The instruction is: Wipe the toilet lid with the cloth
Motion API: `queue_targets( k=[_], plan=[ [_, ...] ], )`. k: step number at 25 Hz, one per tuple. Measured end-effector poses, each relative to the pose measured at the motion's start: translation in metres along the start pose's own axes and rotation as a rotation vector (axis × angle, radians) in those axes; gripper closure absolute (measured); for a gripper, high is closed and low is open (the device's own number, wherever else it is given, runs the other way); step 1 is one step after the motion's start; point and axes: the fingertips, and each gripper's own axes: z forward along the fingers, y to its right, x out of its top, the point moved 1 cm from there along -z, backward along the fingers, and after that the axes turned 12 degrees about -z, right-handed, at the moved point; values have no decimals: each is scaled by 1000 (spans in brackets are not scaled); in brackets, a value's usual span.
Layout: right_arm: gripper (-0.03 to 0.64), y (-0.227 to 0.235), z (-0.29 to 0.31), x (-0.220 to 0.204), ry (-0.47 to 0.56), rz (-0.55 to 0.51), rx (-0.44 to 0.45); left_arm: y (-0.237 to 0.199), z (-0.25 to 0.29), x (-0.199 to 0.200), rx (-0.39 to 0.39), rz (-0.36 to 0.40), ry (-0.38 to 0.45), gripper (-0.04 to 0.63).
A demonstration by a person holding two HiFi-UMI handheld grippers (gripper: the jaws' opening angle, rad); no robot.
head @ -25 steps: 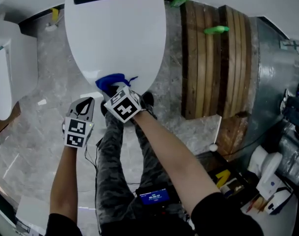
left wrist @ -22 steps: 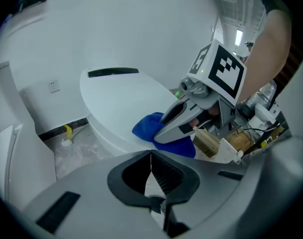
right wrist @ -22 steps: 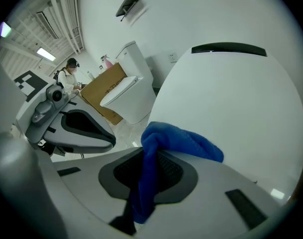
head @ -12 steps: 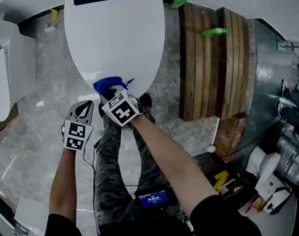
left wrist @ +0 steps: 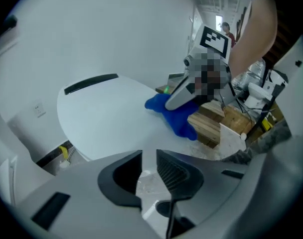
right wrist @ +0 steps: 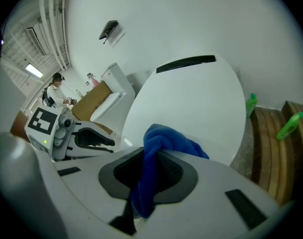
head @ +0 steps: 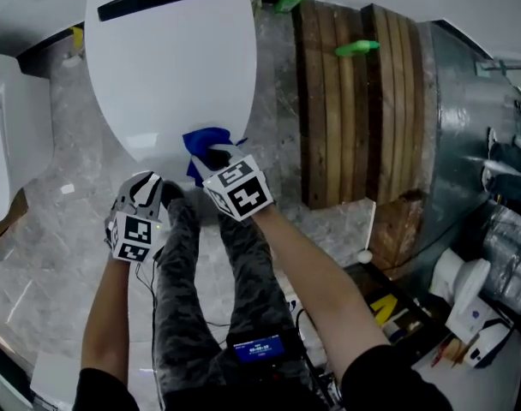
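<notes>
The white toilet lid [head: 170, 67] lies closed at the top of the head view. My right gripper [head: 214, 157] is shut on the blue cloth [head: 206, 142], which rests on the lid's front right edge. From the right gripper view, the cloth [right wrist: 159, 143] bunches up between the jaws over the lid [right wrist: 191, 98]. My left gripper [head: 147, 188] hovers just below the lid's front rim, left of the cloth. Its jaws [left wrist: 149, 158] have just been opening and show a narrow gap with nothing in it. From there I see the cloth [left wrist: 179, 121] ahead to the right.
A stack of wooden planks [head: 355, 101] stands right of the toilet, with green bottles [head: 356, 48] on and behind it. Another white fixture [head: 8, 144] is at the left. My legs [head: 200, 298] stand on the marble floor. Clutter [head: 475, 306] fills the right corner.
My right gripper has slid the cloth to the right along the lid's front edge. The left gripper has shifted a little rightward, closer under the rim.
</notes>
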Motion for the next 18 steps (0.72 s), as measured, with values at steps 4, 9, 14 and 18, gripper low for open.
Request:
queue_targets(
  k=[4, 9, 14, 18],
  plan=[
    [560, 18, -23, -5, 16, 23, -6, 20, 13, 2, 12, 153, -38, 400],
    [560, 30, -43, -12, 44, 23, 18, 39, 29, -6, 111, 415, -116, 308],
    [560, 45, -55, -19, 99, 22, -36, 43, 52, -14, 218, 565, -122, 276],
    [560, 45, -53, -24, 156, 53, -81, 44, 64, -19, 277, 659, -52, 270]
  ],
)
